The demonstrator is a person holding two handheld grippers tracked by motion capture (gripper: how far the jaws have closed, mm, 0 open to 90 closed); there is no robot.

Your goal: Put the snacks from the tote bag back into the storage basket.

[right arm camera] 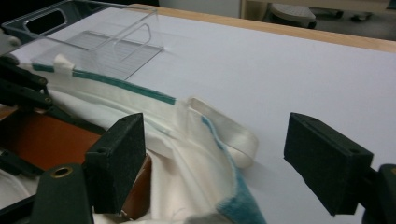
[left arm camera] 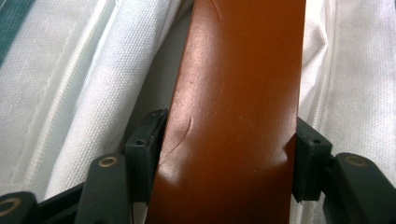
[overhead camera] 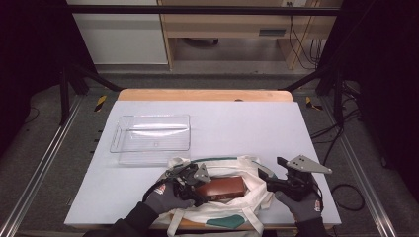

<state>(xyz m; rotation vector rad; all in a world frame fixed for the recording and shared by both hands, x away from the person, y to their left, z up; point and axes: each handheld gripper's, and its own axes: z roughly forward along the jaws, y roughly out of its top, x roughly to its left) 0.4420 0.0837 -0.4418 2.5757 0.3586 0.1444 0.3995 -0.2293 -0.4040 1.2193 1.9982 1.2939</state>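
A white cloth bag (overhead camera: 249, 200) with teal trim lies at the table's near edge, its mouth open. A brown leather case (overhead camera: 221, 187) sits inside it. My left gripper (overhead camera: 197, 186) reaches into the bag from the left. In the left gripper view the case (left arm camera: 238, 93) runs up between the jaws of my left gripper (left arm camera: 229, 151), with both pads pressed on its sides. My right gripper (overhead camera: 267, 180) hovers at the bag's right rim. In the right gripper view my right gripper (right arm camera: 224, 158) stands open, with the bag's rim and strap (right arm camera: 219, 130) lying loose between the jaws, untouched.
A clear plastic tray (overhead camera: 148, 118) stands empty on the white table cover (overhead camera: 242, 123), behind the bag to the left; its wall (right arm camera: 107, 37) also shows in the right gripper view. A wooden table edge (overhead camera: 205, 95) runs along the far side.
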